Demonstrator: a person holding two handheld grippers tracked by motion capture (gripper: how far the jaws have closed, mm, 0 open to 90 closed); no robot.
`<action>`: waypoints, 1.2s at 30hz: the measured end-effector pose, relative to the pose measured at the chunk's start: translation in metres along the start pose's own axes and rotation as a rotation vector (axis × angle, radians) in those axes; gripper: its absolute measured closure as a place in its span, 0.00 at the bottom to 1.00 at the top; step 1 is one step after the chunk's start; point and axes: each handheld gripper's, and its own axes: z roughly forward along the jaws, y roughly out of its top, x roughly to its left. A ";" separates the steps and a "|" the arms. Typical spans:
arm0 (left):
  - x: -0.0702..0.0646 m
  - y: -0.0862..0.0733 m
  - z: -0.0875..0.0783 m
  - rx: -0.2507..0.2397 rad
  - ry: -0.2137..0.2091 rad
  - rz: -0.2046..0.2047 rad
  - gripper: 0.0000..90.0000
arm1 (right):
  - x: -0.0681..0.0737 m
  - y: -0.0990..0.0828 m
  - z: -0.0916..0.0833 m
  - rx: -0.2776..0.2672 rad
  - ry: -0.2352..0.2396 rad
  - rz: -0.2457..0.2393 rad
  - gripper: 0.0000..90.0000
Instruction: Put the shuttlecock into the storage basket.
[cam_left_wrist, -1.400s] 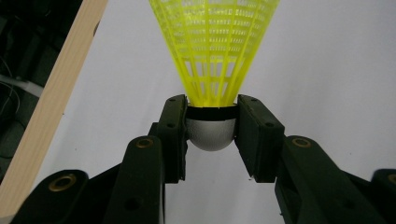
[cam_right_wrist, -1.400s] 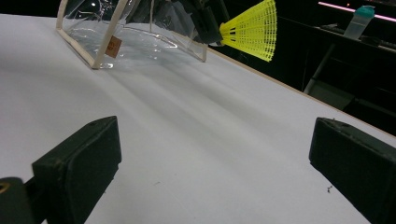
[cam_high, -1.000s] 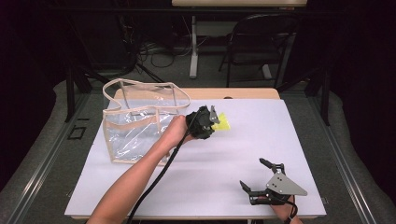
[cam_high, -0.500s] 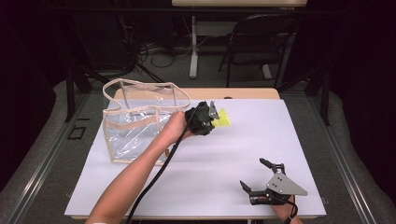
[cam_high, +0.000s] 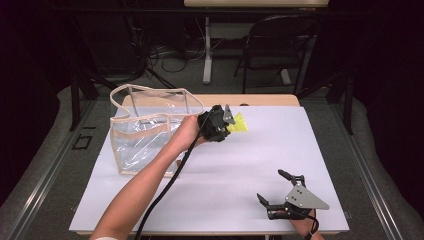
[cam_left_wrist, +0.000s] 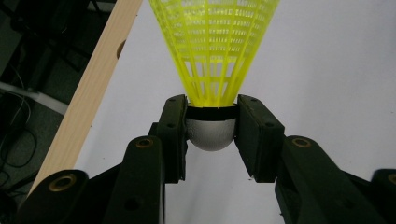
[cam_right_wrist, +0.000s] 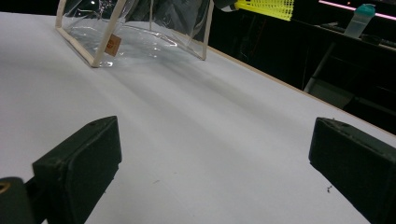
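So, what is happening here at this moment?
A person works at a white table with a gripper in each hand. The left gripper is shut on the white cork of a yellow shuttlecock, held in the air beside a clear plastic tote bag. The right gripper rests open and empty near the table's front edge.

My left claw (cam_left_wrist: 212, 121) is black, with brass-coloured rivets in its arms, and my right claw (cam_high: 280, 192) is black too, topped by a plain grey plate. The shuttlecock (cam_left_wrist: 212, 56) has a bright yellow skirt in an open lattice of ribs and small square holes, a thin black band under it, and a dull white rounded head. My counter (cam_high: 280, 150) is plain white with a pale wood edge along the far side. The bag (cam_high: 145, 135) is clear plastic, glossy, trimmed in beige, with a small tan tag. The floor is grey.
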 end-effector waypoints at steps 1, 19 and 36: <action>0.000 0.000 0.000 0.000 0.000 0.000 0.72 | 0.000 0.000 0.000 0.000 0.001 -0.001 0.02; 0.009 0.009 -0.018 -0.026 0.020 0.013 0.72 | 0.000 0.000 0.001 0.004 0.002 0.005 0.02; 0.017 0.013 -0.031 -0.035 0.043 0.022 0.72 | 0.000 -0.001 0.002 0.006 0.003 0.006 0.02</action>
